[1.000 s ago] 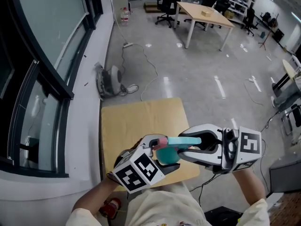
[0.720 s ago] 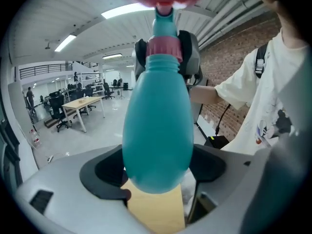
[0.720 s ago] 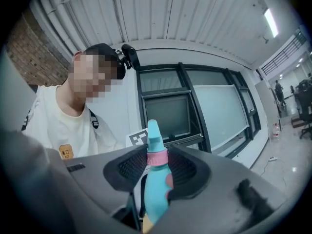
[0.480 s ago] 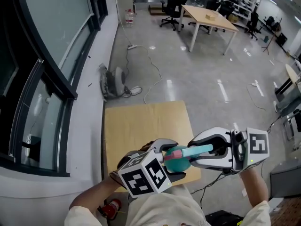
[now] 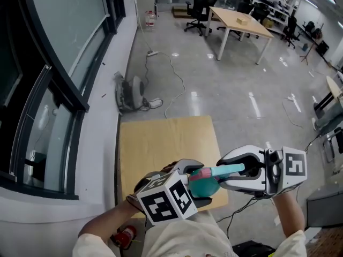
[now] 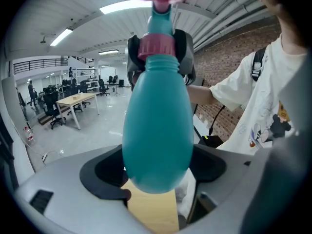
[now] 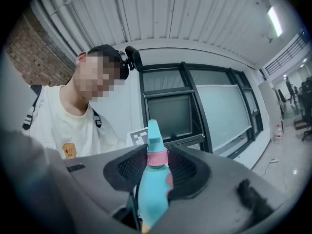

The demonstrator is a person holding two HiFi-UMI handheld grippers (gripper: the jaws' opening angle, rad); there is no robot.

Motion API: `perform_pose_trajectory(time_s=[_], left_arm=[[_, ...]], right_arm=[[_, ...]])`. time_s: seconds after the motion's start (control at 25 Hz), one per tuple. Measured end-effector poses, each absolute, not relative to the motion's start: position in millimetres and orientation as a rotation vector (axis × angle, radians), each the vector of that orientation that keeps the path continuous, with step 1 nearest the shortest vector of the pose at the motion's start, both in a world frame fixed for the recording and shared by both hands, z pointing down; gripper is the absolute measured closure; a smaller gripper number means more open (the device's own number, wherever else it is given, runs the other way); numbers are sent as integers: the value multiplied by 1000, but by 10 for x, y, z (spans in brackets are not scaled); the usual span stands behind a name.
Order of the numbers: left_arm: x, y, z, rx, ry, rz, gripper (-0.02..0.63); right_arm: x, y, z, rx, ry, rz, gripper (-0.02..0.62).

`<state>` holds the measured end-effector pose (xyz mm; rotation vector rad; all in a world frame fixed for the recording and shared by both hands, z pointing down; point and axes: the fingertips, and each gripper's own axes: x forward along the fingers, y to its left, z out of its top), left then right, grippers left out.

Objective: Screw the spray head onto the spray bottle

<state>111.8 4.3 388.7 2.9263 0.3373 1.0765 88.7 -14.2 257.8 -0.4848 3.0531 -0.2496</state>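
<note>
A teal egg-shaped spray bottle (image 5: 206,188) hangs just above the near edge of the small wooden table (image 5: 161,143). My left gripper (image 5: 198,187) is shut on the bottle's fat lower body (image 6: 158,130), and its marker cube faces up. The light-blue spray head (image 5: 224,170) runs sideways into my right gripper (image 5: 225,175), which is shut on it. In the left gripper view the head's pink collar (image 6: 156,45) sits at the bottle's neck, with the right gripper's fingers (image 6: 184,48) on either side. In the right gripper view the spray head (image 7: 152,194) and its collar (image 7: 157,158) stand between the jaws.
A dark-framed window wall (image 5: 48,90) runs along the left. On the floor beyond the table lie a grey machine (image 5: 128,92) and cables. Office tables (image 5: 241,20) and chairs stand far back. My shirt (image 5: 187,240) is right below the grippers.
Both grippers keep their hold. In the head view the pair now sits a little further right and lower than a second ago, and the left cube has turned slightly.
</note>
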Motion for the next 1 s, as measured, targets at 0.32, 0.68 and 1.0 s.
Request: perform_pose_trajectory(time_s=[0.32, 0.68, 1.0], left_arm=[[1134, -43, 3873, 2922, 240, 1067, 202], [1198, -163, 3852, 2943, 56, 1055, 202], [1208, -174, 3853, 2965, 41, 1010, 202]], right_arm=[[930, -209, 2567, -603, 3017, -264, 462], [948, -280, 2620, -940, 2985, -201, 462], [962, -278, 2658, -1034, 2984, -144, 462]])
